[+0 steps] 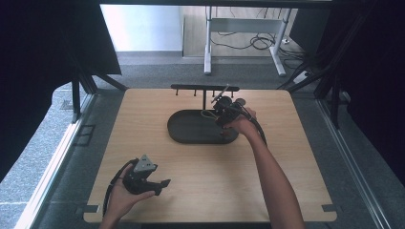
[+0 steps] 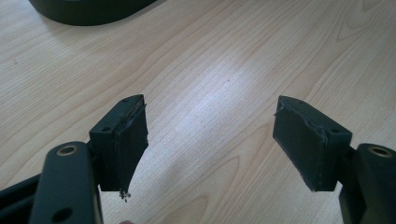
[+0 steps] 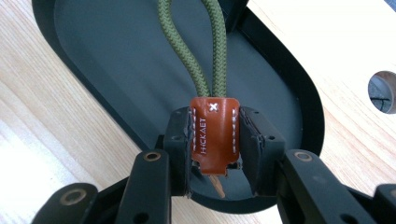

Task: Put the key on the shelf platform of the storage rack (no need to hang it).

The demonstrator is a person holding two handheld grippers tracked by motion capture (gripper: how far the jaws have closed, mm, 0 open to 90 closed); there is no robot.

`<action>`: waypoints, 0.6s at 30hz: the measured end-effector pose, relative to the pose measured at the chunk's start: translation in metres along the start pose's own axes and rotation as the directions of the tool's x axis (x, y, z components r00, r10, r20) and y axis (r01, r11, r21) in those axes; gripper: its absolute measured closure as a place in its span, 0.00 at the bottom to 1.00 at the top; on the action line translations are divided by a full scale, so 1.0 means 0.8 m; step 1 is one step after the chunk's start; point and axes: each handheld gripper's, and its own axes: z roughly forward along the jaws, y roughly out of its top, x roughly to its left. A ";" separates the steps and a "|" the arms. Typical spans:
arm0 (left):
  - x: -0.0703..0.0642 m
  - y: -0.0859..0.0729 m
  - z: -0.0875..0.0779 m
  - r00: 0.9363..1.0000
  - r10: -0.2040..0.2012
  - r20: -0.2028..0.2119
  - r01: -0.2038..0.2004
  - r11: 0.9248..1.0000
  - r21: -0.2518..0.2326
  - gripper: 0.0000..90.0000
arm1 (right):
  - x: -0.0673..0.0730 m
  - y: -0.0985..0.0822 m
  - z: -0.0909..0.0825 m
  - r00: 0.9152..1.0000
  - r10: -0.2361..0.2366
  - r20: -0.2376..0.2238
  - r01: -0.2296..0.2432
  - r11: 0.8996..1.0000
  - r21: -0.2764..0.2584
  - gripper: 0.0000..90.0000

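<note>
A brown leather tab [image 3: 214, 133] with white stitching carries a loop of olive-green cord [image 3: 205, 56]. My right gripper [image 3: 215, 144] is shut on that tab, a pad pressing each side. It hangs over the dark oval tray [image 3: 116, 60]. From above, the right gripper [image 1: 220, 109] is over the tray's [image 1: 191, 131] right end, and the cord loop [image 1: 208, 114] hangs toward the tray's middle. My left gripper [image 1: 162, 183] is held low over the table's front left. Its jaws [image 2: 210, 140] stand wide apart over bare wood with nothing between them.
A black rack with small pegs [image 1: 203, 88] stands just behind the tray. The tray's edge [image 2: 88, 9] lies beyond the left gripper. A round hole [image 3: 383, 91] in the tabletop sits beside the tray. White desk legs and cables [image 1: 243, 43] are on the floor beyond.
</note>
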 end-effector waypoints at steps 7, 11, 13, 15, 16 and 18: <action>0.000 0.000 0.000 1.000 0.000 -0.001 0.000 1.000 0.002 0.30 | 0.003 -0.004 0.011 1.000 0.002 -0.015 -0.002 1.000 -0.003 0.72; 0.000 0.000 0.001 1.000 0.004 -0.001 -0.004 1.000 0.004 0.30 | 0.005 -0.004 0.010 1.000 -0.003 -0.017 0.002 1.000 -0.008 0.68; -0.001 0.000 0.001 1.000 0.004 0.000 -0.004 1.000 0.005 0.30 | 0.005 -0.005 0.009 1.000 -0.003 -0.018 0.003 1.000 -0.009 0.67; -0.001 0.000 0.001 1.000 0.004 0.001 -0.004 1.000 0.005 0.30 | 0.006 -0.007 0.007 1.000 0.003 -0.023 -0.003 1.000 -0.014 0.66; -0.001 0.000 0.002 1.000 0.005 -0.001 -0.005 1.000 0.006 0.30 | 0.006 -0.007 0.006 1.000 0.002 -0.023 -0.003 1.000 -0.016 0.66; -0.001 0.000 0.002 1.000 0.005 -0.001 -0.005 1.000 0.006 0.30 | 0.006 -0.008 0.004 1.000 0.006 -0.024 -0.007 1.000 -0.020 0.66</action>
